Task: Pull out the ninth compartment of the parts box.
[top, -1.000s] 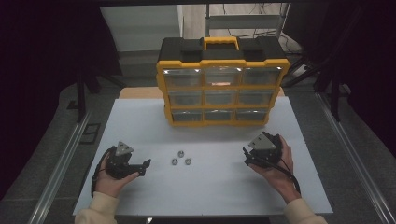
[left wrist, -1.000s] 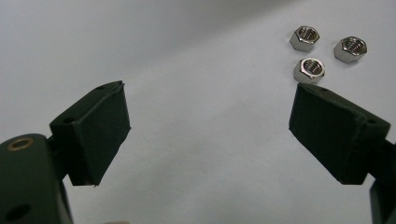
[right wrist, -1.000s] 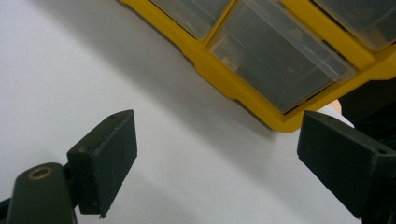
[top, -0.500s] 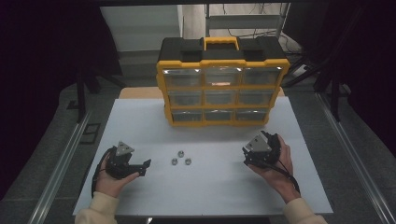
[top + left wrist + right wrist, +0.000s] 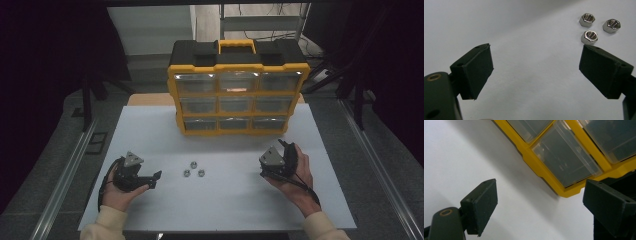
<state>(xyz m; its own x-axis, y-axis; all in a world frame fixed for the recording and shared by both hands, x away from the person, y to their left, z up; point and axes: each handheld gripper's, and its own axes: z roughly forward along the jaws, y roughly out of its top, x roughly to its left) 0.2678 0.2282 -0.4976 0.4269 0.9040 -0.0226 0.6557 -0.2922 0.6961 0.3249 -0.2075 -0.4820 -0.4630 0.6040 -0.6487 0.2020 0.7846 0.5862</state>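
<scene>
left gripper (image 5: 156,176) — black body, grey three-cornered plate on top, black cable looping by the wrist | right gripper (image 5: 263,166) — same black build, grey plate, black cable trailing along the forearm | jaw pads: flat black blocks with small holes, brass-ringed screw at base | sleeves: cream, ribbed cuffs

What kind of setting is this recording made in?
Most likely a lab or workshop recording station. A white table stands in a dark space and carries a yellow parts organizer with clear drawers and three loose hex nuts. Metal rails flank the table, and shelving with cables stands behind.
</scene>
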